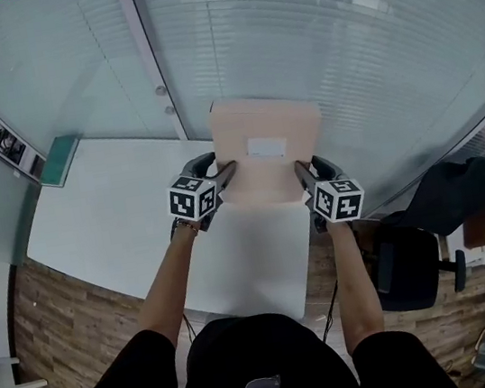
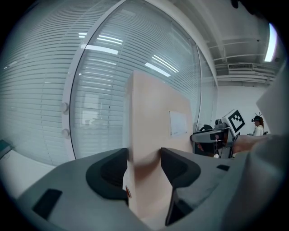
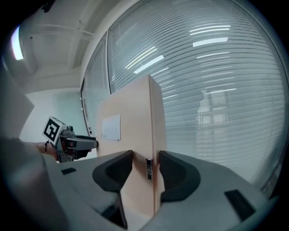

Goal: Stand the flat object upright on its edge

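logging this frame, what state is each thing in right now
flat box: upright, clamped at both side edges
left claw: shut on the flat box's left edge
right claw: shut on the flat box's right edge
blinds: lowered behind the glass

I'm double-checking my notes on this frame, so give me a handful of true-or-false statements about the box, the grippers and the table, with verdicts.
1. The left gripper and the right gripper each clamp a side edge of the box. True.
2. The box lies flat on the table. False: it is held upright, its broad face towards the person.
3. A white label sits on the box's broad face. True.
4. The table is dark wood. False: the table is white; the wood is the floor.
5. Blinds behind glass stand beyond the box. True.
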A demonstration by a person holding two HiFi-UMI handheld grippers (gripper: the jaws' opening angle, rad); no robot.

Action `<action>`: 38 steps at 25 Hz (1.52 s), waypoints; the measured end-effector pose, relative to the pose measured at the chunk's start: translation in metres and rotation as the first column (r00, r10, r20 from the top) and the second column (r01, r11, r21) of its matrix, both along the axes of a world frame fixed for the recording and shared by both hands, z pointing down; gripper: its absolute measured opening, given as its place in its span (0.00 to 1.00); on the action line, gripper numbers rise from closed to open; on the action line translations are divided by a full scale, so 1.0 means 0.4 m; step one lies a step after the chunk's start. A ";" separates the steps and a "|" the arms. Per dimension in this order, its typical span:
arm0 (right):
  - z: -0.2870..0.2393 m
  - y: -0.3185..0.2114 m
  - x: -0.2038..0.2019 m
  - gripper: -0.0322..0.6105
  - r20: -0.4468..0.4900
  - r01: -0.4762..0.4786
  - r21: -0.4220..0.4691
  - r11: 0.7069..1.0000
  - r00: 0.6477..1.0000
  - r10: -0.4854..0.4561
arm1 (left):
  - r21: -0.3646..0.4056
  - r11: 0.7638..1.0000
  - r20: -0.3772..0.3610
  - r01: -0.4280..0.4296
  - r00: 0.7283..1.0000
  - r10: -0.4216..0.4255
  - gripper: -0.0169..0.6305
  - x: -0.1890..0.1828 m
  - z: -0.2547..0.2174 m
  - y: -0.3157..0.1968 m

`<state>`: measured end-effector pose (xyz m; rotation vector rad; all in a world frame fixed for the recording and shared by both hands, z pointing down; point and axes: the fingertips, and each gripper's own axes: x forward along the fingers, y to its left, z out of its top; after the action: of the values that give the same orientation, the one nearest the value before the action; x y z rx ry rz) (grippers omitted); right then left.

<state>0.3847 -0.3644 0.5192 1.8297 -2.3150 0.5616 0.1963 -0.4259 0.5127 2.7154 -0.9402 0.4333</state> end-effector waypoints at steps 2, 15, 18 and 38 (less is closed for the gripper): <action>0.003 -0.012 0.005 0.37 0.000 -0.009 -0.004 1.000 1.000 0.009 | 0.002 1.000 0.003 -0.009 1.000 0.009 0.41 0.007 0.002 -0.016; 0.012 -0.127 0.060 0.37 -0.005 -0.086 -0.007 0.996 0.996 0.086 | 0.015 0.999 0.001 -0.048 0.999 0.048 0.41 0.073 0.008 -0.160; 0.018 -0.147 0.077 0.37 -0.005 -0.096 -0.008 0.995 0.995 0.096 | 0.014 0.998 0.000 -0.055 0.998 0.055 0.41 0.089 0.013 -0.181; 0.040 -0.238 0.133 0.37 -0.026 -0.119 -0.014 0.993 0.993 0.119 | 0.010 1.000 0.016 -0.029 0.999 0.028 0.41 0.149 0.051 -0.276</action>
<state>0.4381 -0.4598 0.5353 1.9654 -2.1904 0.5671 0.2558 -0.5362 0.5331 2.7416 -0.9114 0.4574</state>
